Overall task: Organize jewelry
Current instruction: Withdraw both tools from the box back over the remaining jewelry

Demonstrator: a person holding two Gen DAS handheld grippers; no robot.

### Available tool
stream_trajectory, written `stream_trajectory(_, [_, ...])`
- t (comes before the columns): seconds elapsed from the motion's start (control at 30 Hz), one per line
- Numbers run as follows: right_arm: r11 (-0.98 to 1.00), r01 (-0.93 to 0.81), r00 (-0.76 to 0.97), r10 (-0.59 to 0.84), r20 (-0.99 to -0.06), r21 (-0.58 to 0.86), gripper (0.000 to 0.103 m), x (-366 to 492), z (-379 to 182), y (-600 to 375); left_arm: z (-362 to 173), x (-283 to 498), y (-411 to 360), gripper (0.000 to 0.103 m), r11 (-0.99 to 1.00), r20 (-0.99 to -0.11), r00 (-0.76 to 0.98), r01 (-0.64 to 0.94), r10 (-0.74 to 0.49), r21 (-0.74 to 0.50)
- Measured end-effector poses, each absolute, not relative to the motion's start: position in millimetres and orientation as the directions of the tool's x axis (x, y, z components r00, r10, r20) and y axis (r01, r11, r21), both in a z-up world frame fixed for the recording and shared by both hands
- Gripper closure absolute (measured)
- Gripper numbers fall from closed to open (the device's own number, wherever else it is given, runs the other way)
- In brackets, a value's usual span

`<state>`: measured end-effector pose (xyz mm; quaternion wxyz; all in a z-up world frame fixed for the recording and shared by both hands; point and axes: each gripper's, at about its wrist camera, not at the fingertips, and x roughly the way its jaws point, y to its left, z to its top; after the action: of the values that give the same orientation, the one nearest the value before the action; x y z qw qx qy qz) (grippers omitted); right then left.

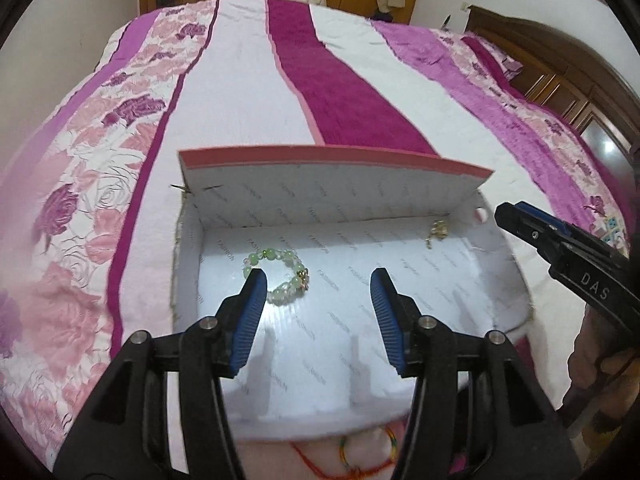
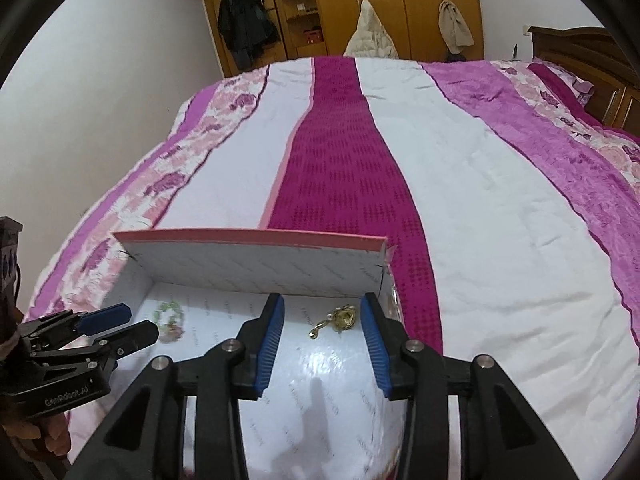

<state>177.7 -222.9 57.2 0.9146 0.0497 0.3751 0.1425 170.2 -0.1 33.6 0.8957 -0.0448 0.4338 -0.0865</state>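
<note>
I had both grippers over the open box (image 1: 460,276), a white-lined cardboard box lying on the striped pink and white bedspread (image 1: 248,80), its pink-edged lid (image 1: 336,184) standing up at the far side.

My left gripper (image 1: 318,276) had its blue pads spread apart with nothing between them. The green bead bracelet (image 1: 276,276) lay on the box floor just past the tip of the left finger, partly hidden behind that pad; I could not tell whether the pad touched it. From the right wrist view the same bracelet (image 2: 170,316) showed as a small blurred ring toward the left end of the box, just beyond the left gripper (image 2: 128,322).

My right gripper (image 2: 323,300) was likewise spread and held nothing. The gold chain (image 2: 340,318) lay bunched on the box floor near the far right corner, seen between the two blue pads but clear of both. In the left wrist view that chain (image 1: 438,232) sat close to the back wall, with the right gripper (image 1: 516,216) just to its right.

A red cord bracelet (image 1: 360,456) with coloured threads lay on the bedspread outside the near edge of the box, below the left gripper.
</note>
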Motion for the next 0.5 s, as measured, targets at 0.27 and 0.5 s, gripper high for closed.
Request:
stream_trajectory(0.27, [0.946, -0.225, 0.681, 0.325, -0.656, 0.234, 0.060, 129.1, 85.4, -230.6, 56.5, 128.5, 9.7, 0.056, 0.980, -0.751, 0.630, 0.109, -0.198, -0.167])
stream_trajectory(0.5, [0.938, -0.234, 0.672, 0.347, -0.655, 0.257, 0.060, 77.5, 99.1, -239.0, 59.3, 87.8, 19.4, 0.056, 0.980, -0.752, 0.630, 0.088, -0.195, -0.181])
